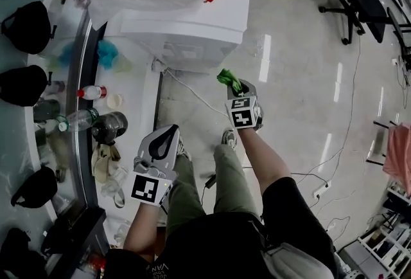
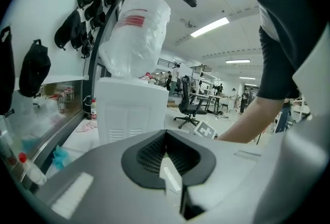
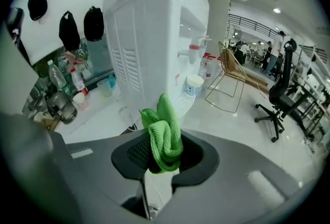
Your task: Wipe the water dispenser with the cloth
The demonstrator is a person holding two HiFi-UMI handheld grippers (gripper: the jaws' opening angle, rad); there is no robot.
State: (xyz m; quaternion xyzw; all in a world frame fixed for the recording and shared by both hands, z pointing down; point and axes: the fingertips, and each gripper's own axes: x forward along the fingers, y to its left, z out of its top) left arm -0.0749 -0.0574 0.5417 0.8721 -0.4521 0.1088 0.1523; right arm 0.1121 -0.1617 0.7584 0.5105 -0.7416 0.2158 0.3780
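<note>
Right gripper view — the soft, light cloth [image 3: 164,125] is pinched, seemingly firmly, by the right gripper [image 3: 165,153]; the left gripper [image 2: 166,140] is closed, empty.

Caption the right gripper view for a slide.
Right gripper, shut on a bunched green cloth, points at the white water dispenser, not yet touching it.

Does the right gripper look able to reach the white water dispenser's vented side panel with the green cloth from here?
Probably yes. The right gripper, shut on the green cloth, faces the side of the white water dispenser, with only floor and a thin white cable between; no contact yet.
</note>
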